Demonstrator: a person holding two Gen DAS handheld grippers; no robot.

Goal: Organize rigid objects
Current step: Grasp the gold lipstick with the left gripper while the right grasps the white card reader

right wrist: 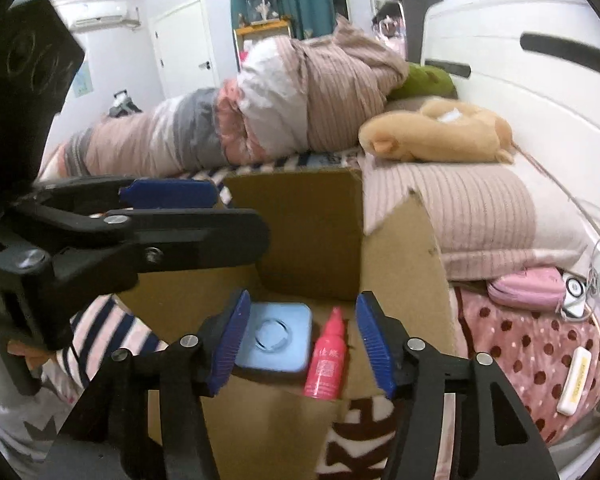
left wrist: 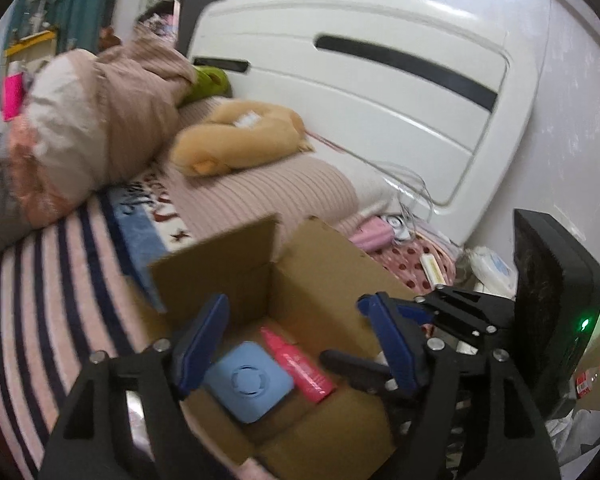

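Open brown cardboard box [left wrist: 320, 264] on bed, flaps up; holds flat light-blue square case [left wrist: 249, 382] beside lying pink plastic bottle [left wrist: 296, 364].

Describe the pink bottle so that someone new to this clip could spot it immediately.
On the bed stands an open cardboard box. On its floor lie two things side by side: a flat light-blue square case and the pink bottle. The bottle is the slim, bright pink one with a narrow cap.

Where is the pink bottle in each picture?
Left wrist view: the pink bottle lies low in the middle, inside the cardboard box, right of the blue square case.
Right wrist view: the bottle sits low centre, between the open fingers of the right hand-held gripper.
Shared landmark: the blue case beside it.
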